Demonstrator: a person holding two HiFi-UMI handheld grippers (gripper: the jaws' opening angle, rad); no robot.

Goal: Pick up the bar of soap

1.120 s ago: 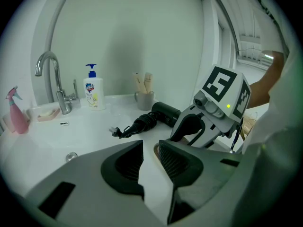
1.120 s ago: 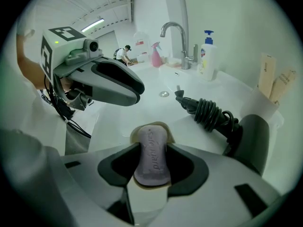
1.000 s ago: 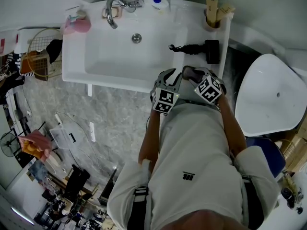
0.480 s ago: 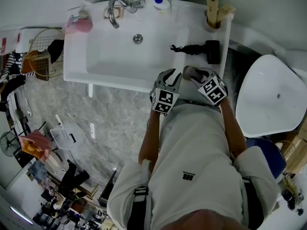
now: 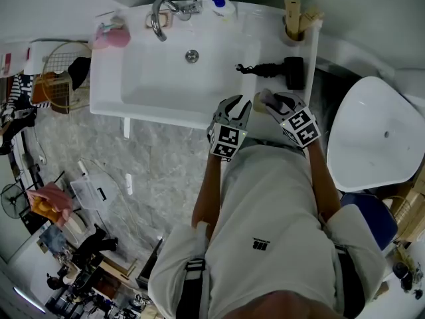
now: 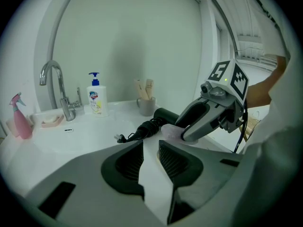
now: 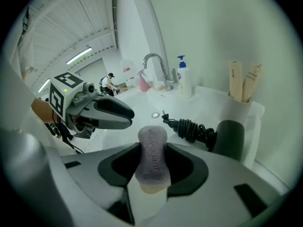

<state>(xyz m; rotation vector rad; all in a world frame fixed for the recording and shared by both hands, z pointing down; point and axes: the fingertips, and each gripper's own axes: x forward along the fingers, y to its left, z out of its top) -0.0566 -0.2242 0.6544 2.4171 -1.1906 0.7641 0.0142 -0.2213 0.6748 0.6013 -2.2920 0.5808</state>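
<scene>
A pale lilac bar of soap [image 7: 152,155] stands on end between the jaws of my right gripper [image 7: 152,148], which is shut on it. From the head view, the right gripper [image 5: 269,100] holds the soap [image 5: 261,99] just over the sink's front right corner. The left gripper [image 5: 234,106] sits close beside it to the left, above the sink's front edge. Its jaws are a narrow gap apart with nothing between them in the left gripper view [image 6: 150,148]. That view also shows the right gripper [image 6: 189,129] with the soap [image 6: 170,132] at its tip.
A black hair dryer [image 5: 285,70] with a coiled cord lies on the counter behind the grippers. The white sink basin [image 5: 153,78] has a faucet [image 5: 156,15], a soap bottle [image 5: 218,2], a cup [image 5: 295,20] and a pink spray bottle [image 5: 109,33]. A toilet [image 5: 375,135] stands right.
The right gripper with the soap has shifted slightly to the right. The left gripper has stayed in place.
</scene>
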